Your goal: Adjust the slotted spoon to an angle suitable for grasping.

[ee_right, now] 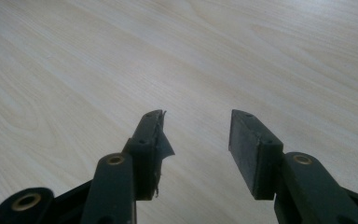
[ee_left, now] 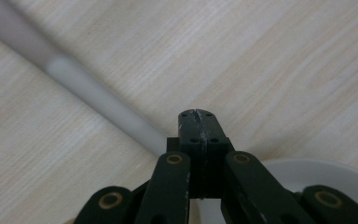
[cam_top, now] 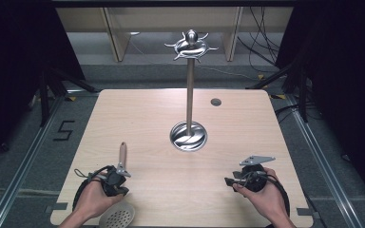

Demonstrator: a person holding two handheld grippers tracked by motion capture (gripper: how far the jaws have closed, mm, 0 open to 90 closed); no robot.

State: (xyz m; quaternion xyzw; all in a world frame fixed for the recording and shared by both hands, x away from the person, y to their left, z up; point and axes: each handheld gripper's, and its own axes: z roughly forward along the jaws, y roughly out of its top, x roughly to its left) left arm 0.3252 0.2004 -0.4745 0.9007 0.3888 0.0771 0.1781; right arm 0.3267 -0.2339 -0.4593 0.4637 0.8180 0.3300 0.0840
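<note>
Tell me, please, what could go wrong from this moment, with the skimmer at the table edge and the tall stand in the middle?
1. The skimmer has its perforated bowl past the near table edge; a pull from the left gripper could drop it.
2. The left gripper looks shut on the thin handle; the skimmer might swing or slip.
3. The tall stand could tip if struck.

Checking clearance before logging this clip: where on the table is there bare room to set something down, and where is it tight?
Bare wood spans the table left and right of the metal stand, and the near middle between the left gripper and right gripper. Tight spots: the near-left corner, with the slotted spoon, and around the stand's base.
</note>
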